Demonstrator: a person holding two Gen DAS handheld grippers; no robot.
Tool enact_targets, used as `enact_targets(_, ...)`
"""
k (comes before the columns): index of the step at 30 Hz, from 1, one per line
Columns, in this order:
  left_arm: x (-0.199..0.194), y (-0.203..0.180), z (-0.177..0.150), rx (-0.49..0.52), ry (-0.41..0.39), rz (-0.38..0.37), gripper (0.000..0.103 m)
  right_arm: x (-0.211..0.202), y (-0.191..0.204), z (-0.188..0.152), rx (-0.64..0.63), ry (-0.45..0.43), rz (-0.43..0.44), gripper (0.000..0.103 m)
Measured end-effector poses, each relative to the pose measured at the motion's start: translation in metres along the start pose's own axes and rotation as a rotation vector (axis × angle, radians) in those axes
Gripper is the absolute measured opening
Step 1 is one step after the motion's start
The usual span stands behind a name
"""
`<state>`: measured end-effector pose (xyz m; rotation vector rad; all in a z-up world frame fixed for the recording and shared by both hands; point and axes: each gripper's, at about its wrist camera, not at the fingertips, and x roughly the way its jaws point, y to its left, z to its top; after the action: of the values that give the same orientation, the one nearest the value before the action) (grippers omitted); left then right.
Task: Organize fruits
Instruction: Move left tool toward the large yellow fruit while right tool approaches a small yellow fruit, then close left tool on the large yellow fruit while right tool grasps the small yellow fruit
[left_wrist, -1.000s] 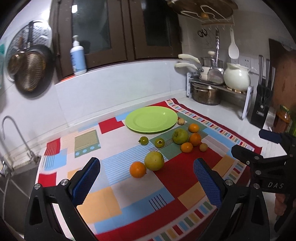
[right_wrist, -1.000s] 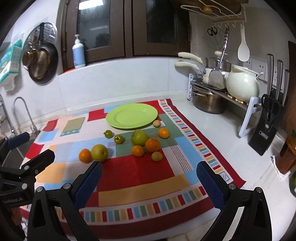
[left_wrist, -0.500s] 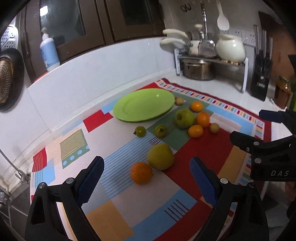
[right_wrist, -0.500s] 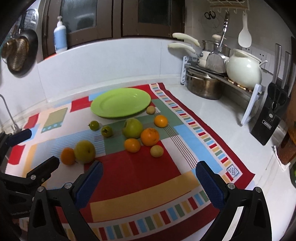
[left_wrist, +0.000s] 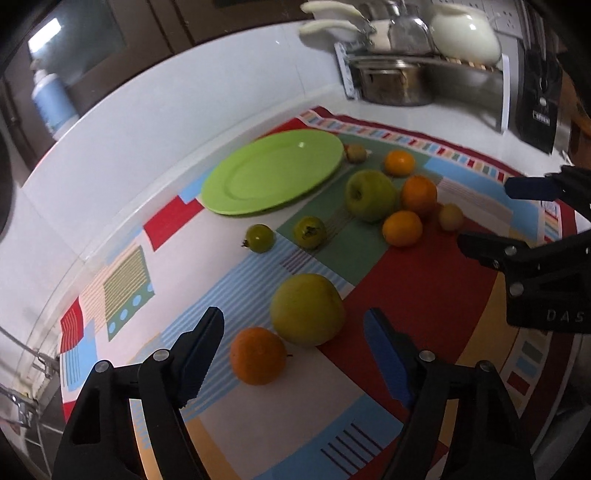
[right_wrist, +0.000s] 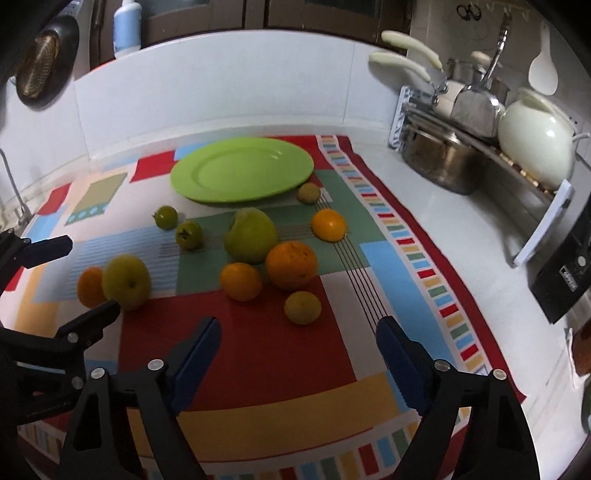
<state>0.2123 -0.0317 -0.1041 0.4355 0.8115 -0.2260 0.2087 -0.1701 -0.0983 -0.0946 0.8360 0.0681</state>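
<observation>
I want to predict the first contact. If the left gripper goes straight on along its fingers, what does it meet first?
Probably the orange nearest the left gripper, with the yellow-green apple touching it just behind. Its jaws are closing, with nothing between them yet. Depth is hard to judge, so it could meet the cloth first.

A cream kettle sits on a rack above a steel pot.

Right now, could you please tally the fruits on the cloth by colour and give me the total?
Orange fruits: 4
Large yellow-green fruits: 2
Small dark green fruits: 2
Small yellowish fruits: 2
Total: 10
</observation>
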Motion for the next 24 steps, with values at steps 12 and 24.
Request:
enact_targets(12, 0.027, -0.007, 0.007, 0.027, 0.067, -0.003, 0.063, 0.036, -0.012, 0.002, 0.020, 0.060, 0.067, 0.061)
enact_targets(24, 0.037, -0.005, 0.010, 0.015, 0.093, -0.016, 0.051, 0.053, -0.016, 0.008, 0.014, 0.079, 0.098, 0.044)
